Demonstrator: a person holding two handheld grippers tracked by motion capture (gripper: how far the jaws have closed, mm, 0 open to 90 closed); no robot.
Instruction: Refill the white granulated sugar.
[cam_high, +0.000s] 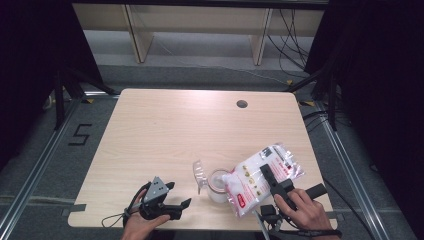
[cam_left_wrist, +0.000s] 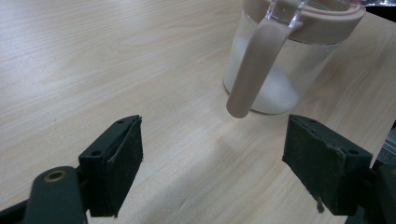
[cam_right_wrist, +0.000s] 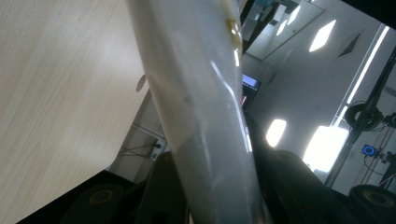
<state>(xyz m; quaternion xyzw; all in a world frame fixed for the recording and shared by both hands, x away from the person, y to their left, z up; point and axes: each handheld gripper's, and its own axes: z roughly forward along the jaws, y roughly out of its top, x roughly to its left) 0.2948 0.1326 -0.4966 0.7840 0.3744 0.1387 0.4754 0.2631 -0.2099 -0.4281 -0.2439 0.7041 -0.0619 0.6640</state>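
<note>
Bag of white powder sits clamped in the right gripper, tipped over the clear jar near the front edge of the table. High view: the bag slants down-left, its low corner at or just over the jar mouth; I can't tell if the two touch. Right gripper view: both jaws pinch tight on the bag's clear film, nearly closed with just the plastic between them. The jar's flip lid stands open on the side away from the bag. Left gripper view shows a pinkish rim and handle, with white powder already lying in the jar bottom.

Left gripper rests low at the front-left of the table, apart from the jar, jaws spread wide and holding nothing; its pads frame bare wood, with the jar ahead.

Step in hand, as I judge it: pouring from bag into jar, partway, since the jar looks far from full and the bag still plump.

Next move likely needs the bag tilted steeper or shaken, opening kept over the mouth. Risk: powder spills on the table if the corner drifts. The left gripper could steady the jar by the handle, as nothing holds it.
</note>
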